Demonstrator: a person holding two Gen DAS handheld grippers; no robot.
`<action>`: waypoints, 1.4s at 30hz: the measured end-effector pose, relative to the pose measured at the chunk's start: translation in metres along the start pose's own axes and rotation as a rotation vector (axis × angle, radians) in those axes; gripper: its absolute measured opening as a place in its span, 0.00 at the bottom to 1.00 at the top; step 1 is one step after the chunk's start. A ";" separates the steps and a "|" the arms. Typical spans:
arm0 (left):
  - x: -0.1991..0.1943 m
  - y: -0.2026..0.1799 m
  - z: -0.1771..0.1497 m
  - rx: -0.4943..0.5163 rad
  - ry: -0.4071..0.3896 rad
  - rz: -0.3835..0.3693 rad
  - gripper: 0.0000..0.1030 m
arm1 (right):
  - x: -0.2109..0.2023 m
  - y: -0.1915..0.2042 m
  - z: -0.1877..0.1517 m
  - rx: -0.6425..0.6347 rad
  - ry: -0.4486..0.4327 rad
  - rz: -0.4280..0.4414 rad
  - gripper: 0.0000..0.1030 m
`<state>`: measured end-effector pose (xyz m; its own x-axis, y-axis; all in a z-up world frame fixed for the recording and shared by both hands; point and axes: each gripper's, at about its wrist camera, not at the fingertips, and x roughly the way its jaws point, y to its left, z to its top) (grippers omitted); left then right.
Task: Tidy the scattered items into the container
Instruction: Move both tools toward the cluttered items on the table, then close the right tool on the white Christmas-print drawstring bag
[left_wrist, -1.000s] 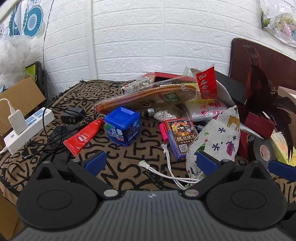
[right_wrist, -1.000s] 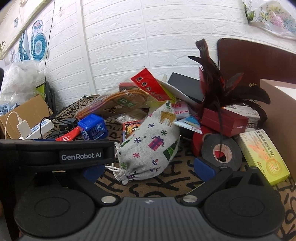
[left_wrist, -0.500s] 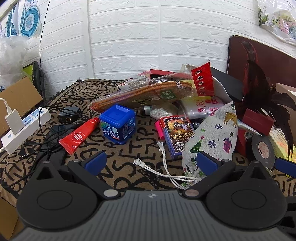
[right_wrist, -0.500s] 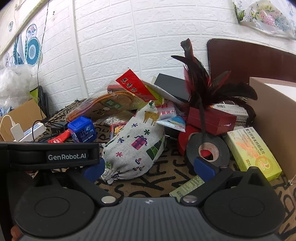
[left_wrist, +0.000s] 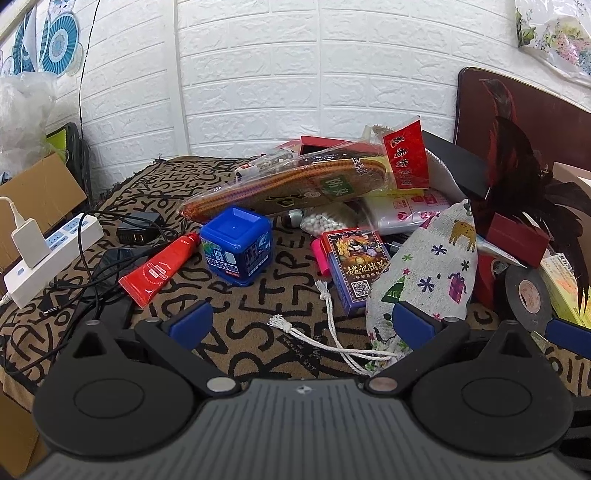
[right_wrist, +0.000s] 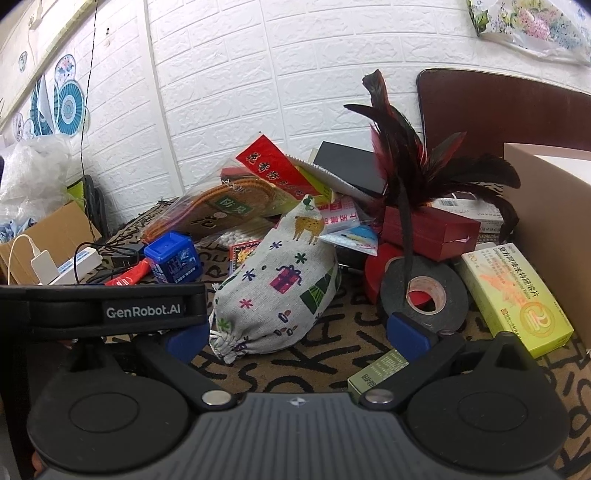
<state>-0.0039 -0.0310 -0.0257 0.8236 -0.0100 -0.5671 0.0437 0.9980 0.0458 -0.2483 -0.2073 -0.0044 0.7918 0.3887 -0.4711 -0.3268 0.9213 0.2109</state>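
while both jaws gape, the drawstring bag (right_wrist: 280, 280) lies untouched.

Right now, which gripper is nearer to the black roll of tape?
Right. The right gripper has its right fingertip just in front of the black tape roll; the left gripper sits off to the roll's left, beyond the drawstring bag.

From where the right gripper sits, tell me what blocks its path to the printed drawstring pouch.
Nothing visible does. The right gripper has open jaws, and only bare patterned cloth lies between it and the drawstring pouch. The black tape roll sits off to the right.
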 end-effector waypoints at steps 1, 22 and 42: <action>0.000 0.000 0.000 0.000 0.002 0.001 1.00 | 0.000 0.000 0.000 0.000 0.001 0.003 1.00; 0.007 -0.017 -0.004 0.085 -0.053 -0.124 1.00 | -0.003 -0.035 -0.001 -0.047 -0.017 -0.086 1.00; 0.042 -0.053 -0.034 0.236 -0.031 -0.182 0.97 | 0.008 -0.054 0.013 -0.029 -0.039 -0.105 1.00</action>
<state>0.0091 -0.0819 -0.0796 0.8068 -0.1927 -0.5585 0.3193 0.9376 0.1378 -0.2178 -0.2538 -0.0081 0.8420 0.2894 -0.4553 -0.2550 0.9572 0.1369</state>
